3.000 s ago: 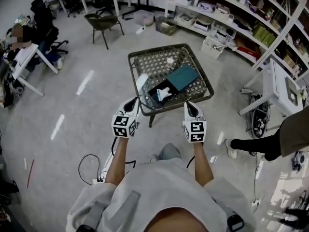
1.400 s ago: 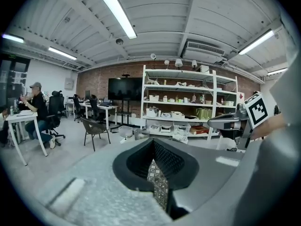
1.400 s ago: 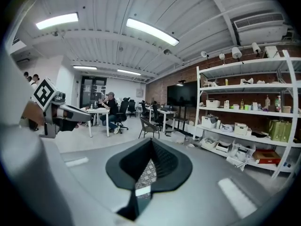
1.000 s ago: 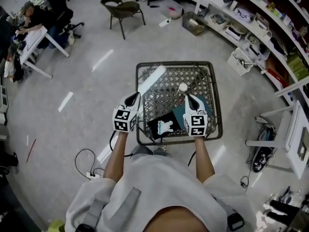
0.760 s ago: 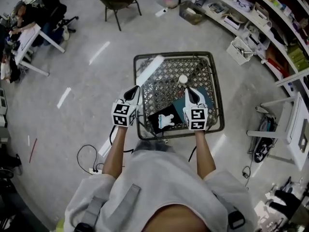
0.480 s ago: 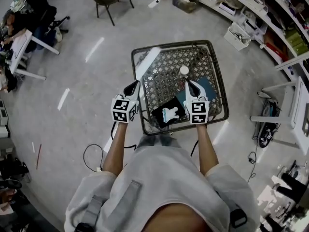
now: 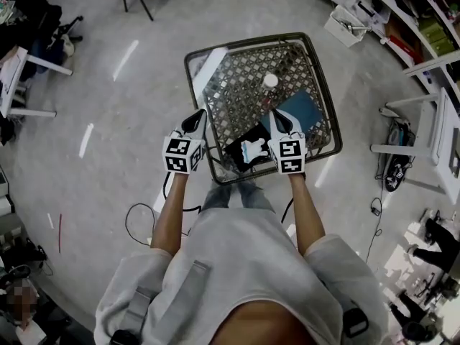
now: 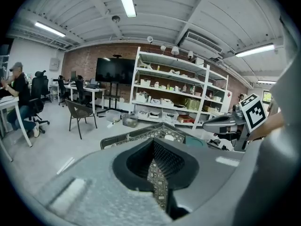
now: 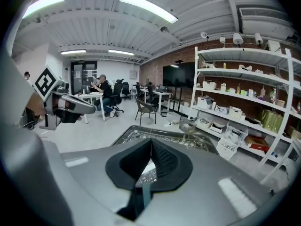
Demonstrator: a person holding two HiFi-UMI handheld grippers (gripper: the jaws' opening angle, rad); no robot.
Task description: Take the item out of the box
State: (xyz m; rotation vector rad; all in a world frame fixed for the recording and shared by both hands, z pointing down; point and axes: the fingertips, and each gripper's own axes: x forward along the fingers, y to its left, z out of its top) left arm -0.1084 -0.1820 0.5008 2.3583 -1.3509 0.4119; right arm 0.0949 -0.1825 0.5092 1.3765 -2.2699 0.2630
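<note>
**Head view.** The left gripper (image 7: pixel 195 118) and the right gripper (image 7: pixel 277 116) both have their fingers pressed together and hold nothing. The open black box (image 7: pixel 236 142) lies between them, nearer the right fingers and a little back from their tips, toward the person. The white item (image 7: pixel 251 149) is inside it. A teal lid (image 7: pixel 300 112) lies just outside the right fingers, and a small white round thing (image 7: pixel 269 81) stands ahead of them.

I see three risks:
- Fingers brought down shut would push the item or shove the box instead of taking it.
- The box sits close to the near raised rim of the table (image 7: pixel 203 54), so a nudge toward the person could jam or tip it there.
- The left fingers sit about over the left rim, and a straight drop could strike it.

There is free room on the lattice top ahead of the left fingers, which is bare except for a pale strip. The floor around the table is open.

**Left gripper view.** The left gripper (image 8: pixel 152 143) shows its fingers meeting at the tip with nothing between them. The table (image 8: pixel 123 139) shows in the slit below and beyond the tip. The right gripper (image 8: pixel 225 124) is off to the side, well apart. The box is hidden under the gripper body, so reaching inward from here would be done without seeing it.

**Right gripper view.** The right gripper (image 9: pixel 151 143) is closed at the tip and empty. The table (image 9: pixel 141 130) lies ahead of the tip, and the left gripper (image 9: pixel 70 102) is far to the side. The box does not show in this view either.
</note>
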